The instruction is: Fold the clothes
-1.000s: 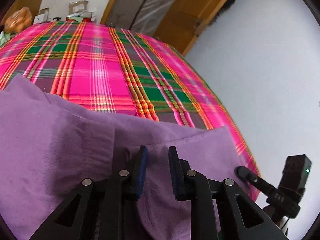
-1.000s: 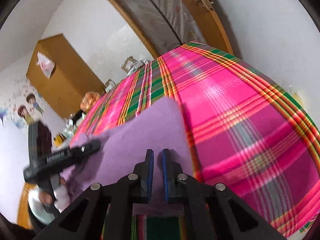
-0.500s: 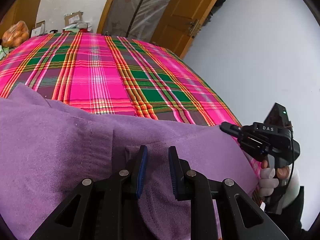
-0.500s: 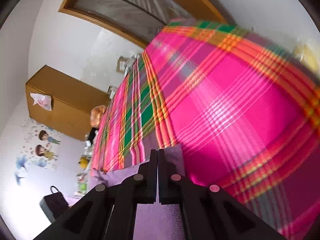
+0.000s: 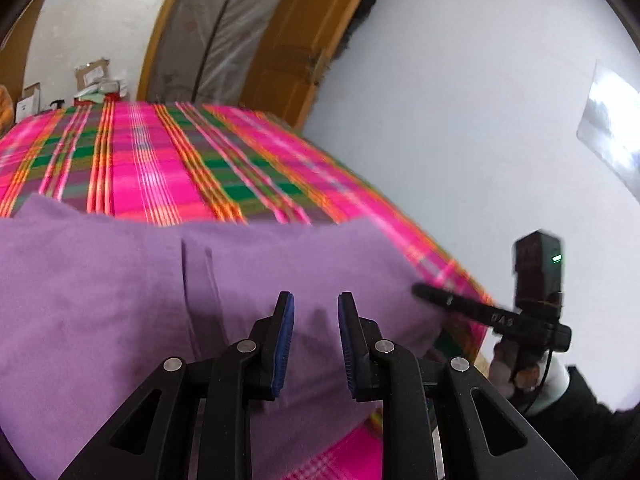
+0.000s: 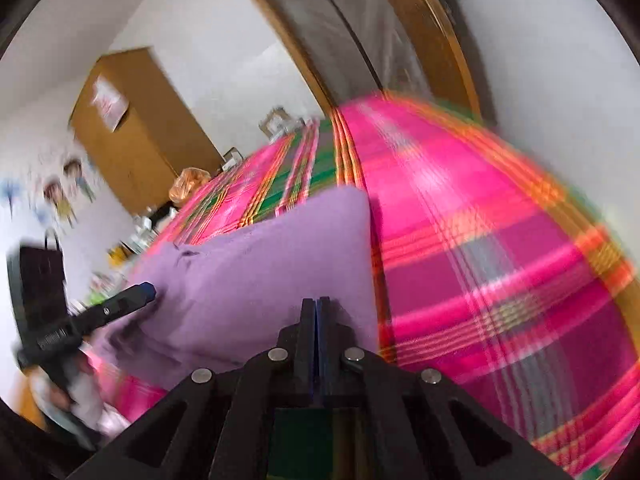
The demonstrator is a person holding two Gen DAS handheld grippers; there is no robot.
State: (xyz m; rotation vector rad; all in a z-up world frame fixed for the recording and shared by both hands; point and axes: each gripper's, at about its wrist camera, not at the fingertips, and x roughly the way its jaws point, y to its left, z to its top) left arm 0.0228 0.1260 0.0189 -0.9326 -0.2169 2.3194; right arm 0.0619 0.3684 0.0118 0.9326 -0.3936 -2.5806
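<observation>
A purple garment (image 5: 120, 288) lies on a bed with a pink, green and orange plaid cover (image 5: 160, 168). My left gripper (image 5: 314, 300) is open, its blue pads a little apart just over the garment's near part, with cloth showing between them. My right gripper (image 6: 316, 304) is shut, jaws pressed together at the garment's near edge (image 6: 256, 280); whether cloth is pinched is hidden. The right gripper also shows at the right of the left wrist view (image 5: 452, 300), at the garment's right edge. The left gripper shows at the left of the right wrist view (image 6: 140, 294).
A white wall (image 5: 460, 120) runs close along the bed's right side. A wooden door frame (image 5: 288, 52) stands beyond the bed's far end. A wooden wardrobe (image 6: 136, 136) and boxes and bags (image 5: 96, 80) stand past the far edge.
The garment's upper edge now lies flatter and straighter. My right gripper stays shut and has swung back toward the garment. My left gripper stays open and has shifted slightly.
</observation>
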